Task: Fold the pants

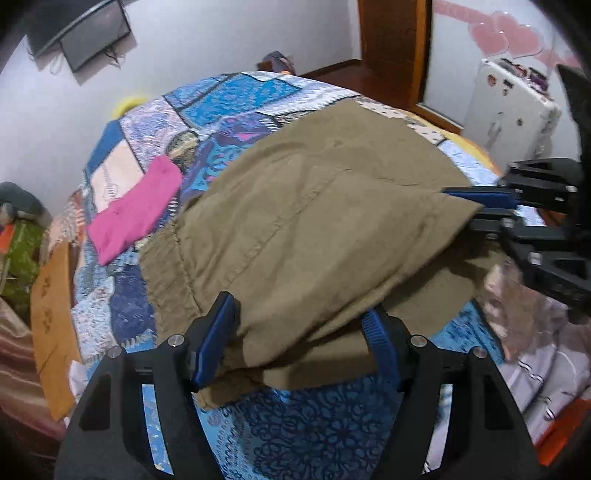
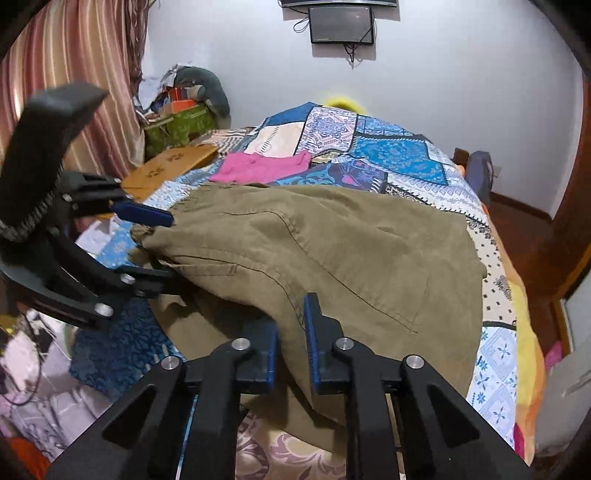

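Khaki pants [image 1: 314, 221], creased, lie doubled over.

A bed under a patchwork quilt [image 2: 399, 155] stands against pale walls, with a wall-mounted screen [image 2: 341, 24], striped curtains [image 2: 74, 74], a wooden door frame [image 1: 391, 48] and reddish wooden floor [image 1: 332, 72].

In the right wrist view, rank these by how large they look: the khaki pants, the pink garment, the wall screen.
1. khaki pants, by far the largest.
2. pink garment.
3. wall screen, close to the pink garment; it hangs farther away, so that ranking is unsure.
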Tool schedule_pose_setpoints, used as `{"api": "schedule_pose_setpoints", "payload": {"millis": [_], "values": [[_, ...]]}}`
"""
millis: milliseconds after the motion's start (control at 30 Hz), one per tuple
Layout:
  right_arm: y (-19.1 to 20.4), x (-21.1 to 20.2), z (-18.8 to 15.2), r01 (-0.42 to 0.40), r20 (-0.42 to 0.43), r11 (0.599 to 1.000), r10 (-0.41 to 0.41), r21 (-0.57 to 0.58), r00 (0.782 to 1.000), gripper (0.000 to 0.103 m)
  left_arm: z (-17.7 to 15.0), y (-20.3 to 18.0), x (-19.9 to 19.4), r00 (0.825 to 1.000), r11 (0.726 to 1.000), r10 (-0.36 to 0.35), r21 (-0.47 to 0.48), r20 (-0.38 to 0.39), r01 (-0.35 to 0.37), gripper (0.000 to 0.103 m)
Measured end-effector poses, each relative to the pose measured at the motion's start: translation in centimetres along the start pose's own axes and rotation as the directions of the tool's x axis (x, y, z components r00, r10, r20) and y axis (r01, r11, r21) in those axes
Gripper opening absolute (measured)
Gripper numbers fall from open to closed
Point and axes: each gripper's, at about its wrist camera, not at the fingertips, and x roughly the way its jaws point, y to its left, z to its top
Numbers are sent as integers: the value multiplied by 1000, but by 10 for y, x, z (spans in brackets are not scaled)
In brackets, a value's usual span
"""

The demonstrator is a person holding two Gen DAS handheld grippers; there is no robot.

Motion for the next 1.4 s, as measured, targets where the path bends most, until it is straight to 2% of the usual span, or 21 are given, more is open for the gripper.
{"api": "schedule_pose_setpoints", "payload": {"millis": [67,133,267,500,633,833,900,1000,1100,1200,1300,1400], "values": [[1,0,1,-14,3,1000,14,7,1000,10,3,-1,0,999,999,44,3,23,-44,51],[3,-3,1,-15,7,1000,15,-4,1000,9,5,0,-1,999,999,39,-5,27,-39,39],[9,-12,-3,-20,5,1000,20,-23,1000,9,1,-3,-10,997,999,48,17,58,-49,29],[9,-8,-14,-29,-40,999,27,-26,999,10,-19,-7,-7,1000,1000,4,14,28,-4,28],[-1,-8,-19,-41,-61,998,44,56,997,20,-29,-7,-11,1000,1000,-20,4,21,20,28],[-8,-30,-19,-66,-70,994,73,92,995,25,-40,9,-39,993,993,-103,-59,50,106,29],[-8,-42,-16,-80,-51,992,85,93,995,27,-41,16,-47,992,989,-110,-88,67,115,29],[-9,-50,-10,-67,-15,993,69,94,998,37,-39,30,-57,988,983,-110,-138,104,124,29],[-11,-40,-2,-61,8,992,61,110,998,37,-29,44,-50,990,973,-90,-204,112,112,31],[-14,-19,2,-73,6,986,72,151,997,37,-24,53,-32,991,956,-100,-266,92,121,31],[-13,6,-2,-63,-42,984,71,168,997,37,-26,56,-12,992,948,-117,-293,53,127,31],[-13,22,-16,-55,-113,983,76,178,991,37,-37,58,1,990,950,-138,-276,43,144,31]]}}
